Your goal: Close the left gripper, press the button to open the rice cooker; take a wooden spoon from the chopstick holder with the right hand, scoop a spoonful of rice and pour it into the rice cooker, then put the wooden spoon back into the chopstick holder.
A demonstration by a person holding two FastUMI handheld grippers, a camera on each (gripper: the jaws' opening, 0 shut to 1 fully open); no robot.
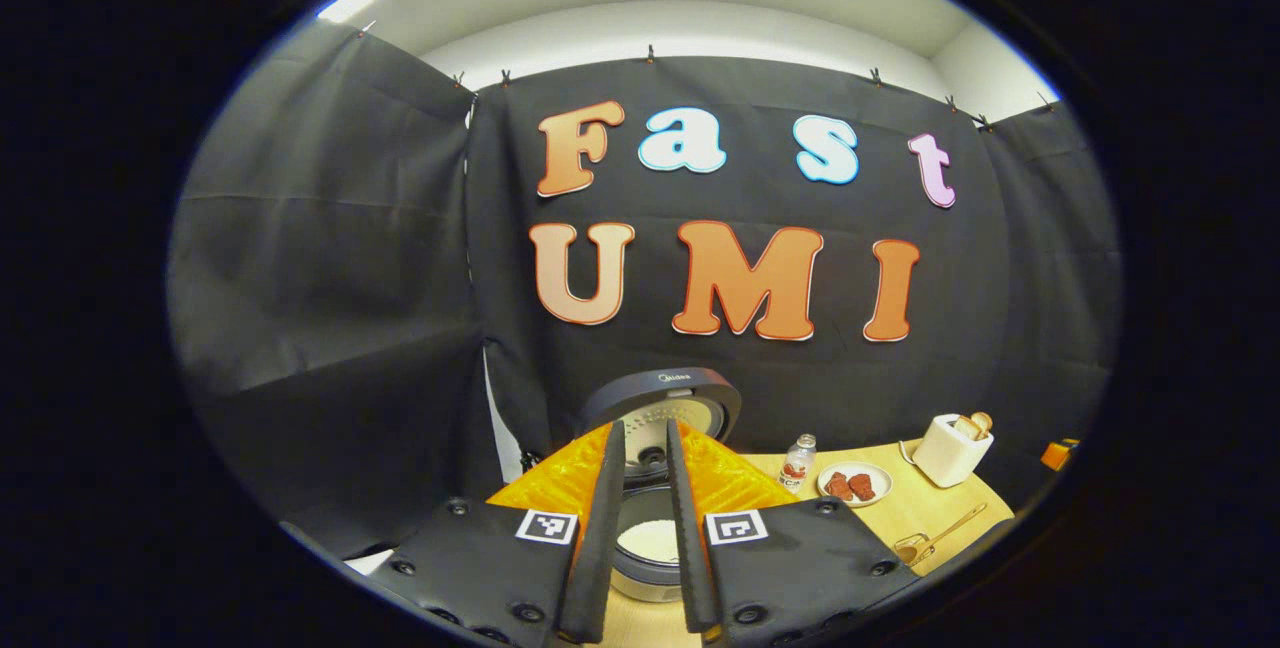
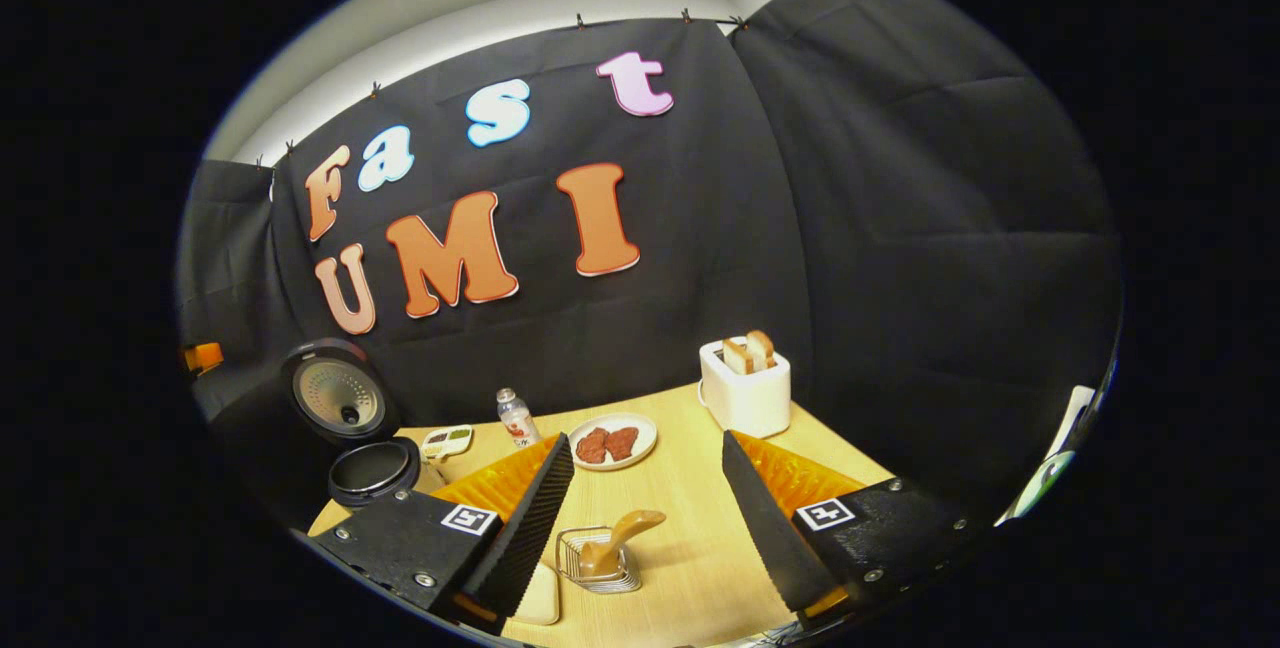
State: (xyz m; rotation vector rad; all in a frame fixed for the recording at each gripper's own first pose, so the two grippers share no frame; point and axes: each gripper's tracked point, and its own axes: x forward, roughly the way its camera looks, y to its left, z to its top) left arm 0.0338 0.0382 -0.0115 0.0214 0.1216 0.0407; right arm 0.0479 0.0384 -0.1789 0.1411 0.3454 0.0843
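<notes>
The rice cooker (image 1: 650, 538) stands open straight ahead in the left gripper view, its lid (image 1: 665, 408) tipped up and white rice in the pot. My left gripper (image 1: 645, 426) hovers just before it, its fingers a narrow gap apart with nothing between them. In the right gripper view the cooker (image 2: 372, 468) sits at the far left. A wire chopstick holder (image 2: 598, 560) on the table holds the wooden spoon (image 2: 622, 534), leaning right. My right gripper (image 2: 647, 440) is wide open above the holder, apart from the spoon. The spoon (image 1: 945, 531) also lies at the right.
On the wooden table (image 2: 690, 568) stand a small bottle (image 2: 515, 418), a plate of brown meat pieces (image 2: 610, 443) and a white toaster with bread (image 2: 745, 388). A small pale container (image 2: 447, 441) sits by the cooker. A white object (image 2: 535, 593) lies beside the holder.
</notes>
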